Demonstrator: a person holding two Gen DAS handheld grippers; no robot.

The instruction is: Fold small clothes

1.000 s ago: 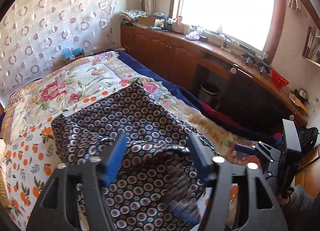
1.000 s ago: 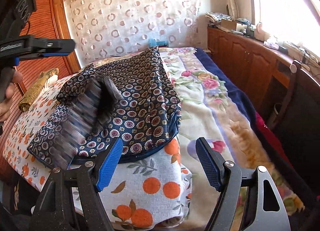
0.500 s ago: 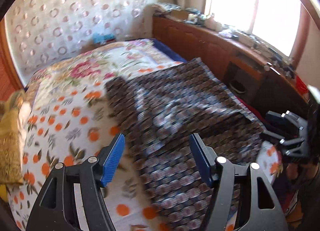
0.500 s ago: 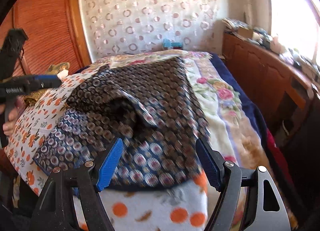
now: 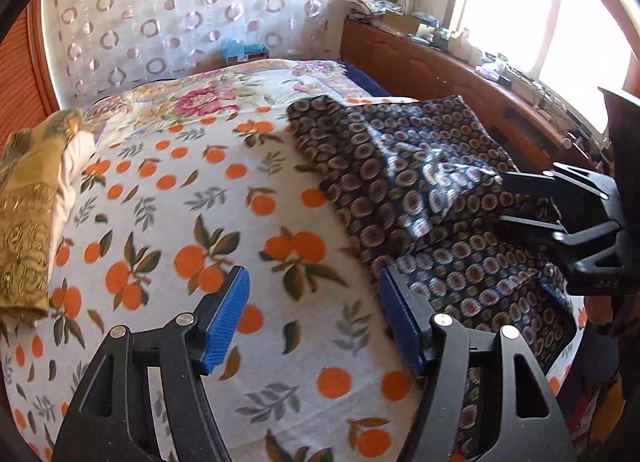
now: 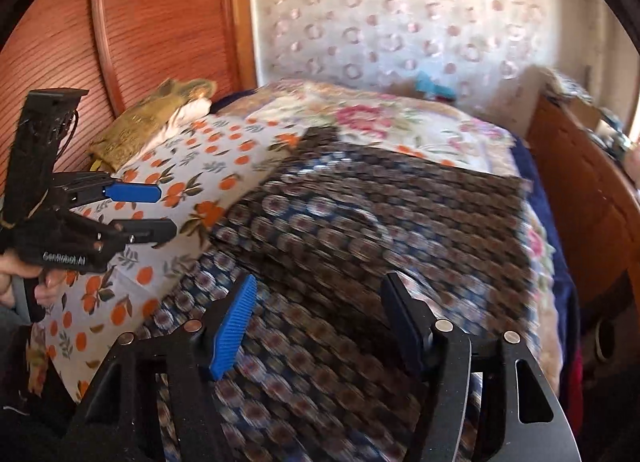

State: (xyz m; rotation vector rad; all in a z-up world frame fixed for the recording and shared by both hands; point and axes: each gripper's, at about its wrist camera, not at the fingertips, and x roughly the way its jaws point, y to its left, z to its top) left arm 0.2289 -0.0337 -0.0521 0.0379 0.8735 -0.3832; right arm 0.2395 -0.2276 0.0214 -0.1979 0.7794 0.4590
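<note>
Left claw (image 5: 314, 320) now over orange-print blanket (image 5: 180, 221), parted, empty, right claw (image 6: 316, 322) narrowing above patterned garment (image 6: 360, 229) (blurred), gripping nothing

orange-print white bedspread (image 5: 168, 197) centre | folded mustard-gold cloth (image 5: 28, 213) 9 o'clock | circle-patterned sheer curtain (image 5: 168, 13) 12 o'clock | wooden cabinet (image 5: 432, 69) 2 o'clock
</note>
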